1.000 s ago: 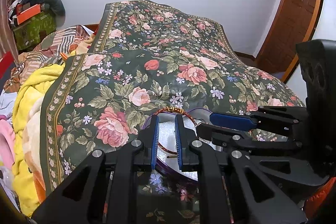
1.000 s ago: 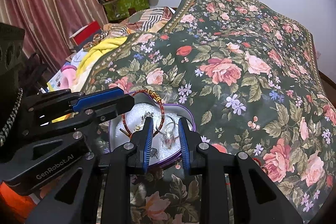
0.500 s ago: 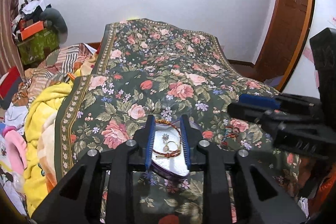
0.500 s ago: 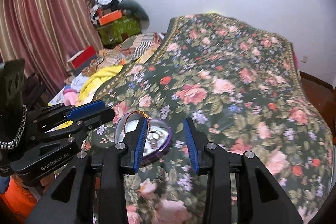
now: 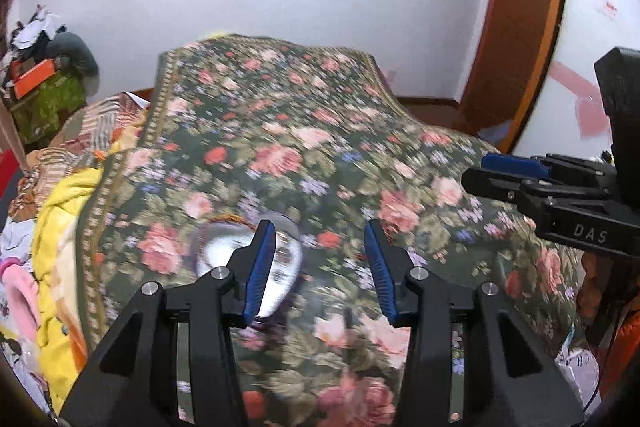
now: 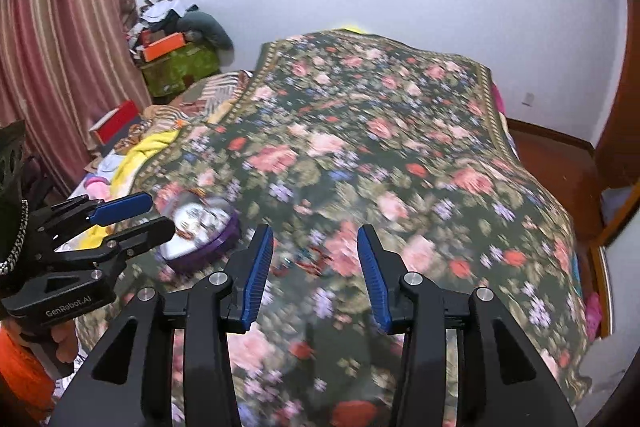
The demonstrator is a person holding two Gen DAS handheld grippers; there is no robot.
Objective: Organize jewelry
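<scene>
Both grippers had been drawn up and back from the jewelry box (image 6: 200, 231), which a second earlier had filled the space just past their fingertips. The left gripper (image 5: 318, 267) was seen with its blue pads spread wide and nothing between them, where half a second before they had been nearly together over the box. The right gripper (image 6: 314, 273) was likewise released and empty, its gap also widened. The box, purple-walled with a white lining, was left lying on the floral bedspread (image 6: 400, 147), partly hidden behind the left gripper's left finger in the left wrist view. Its contents were blurred; an orange-red bangle (image 5: 230, 218) was made out at its far rim. A small reddish item (image 6: 316, 261) was seen loose on the bedspread, just beside the box; what it was could not be told. It was judged that one placing had been finished and that this loose piece was probably next.
</scene>
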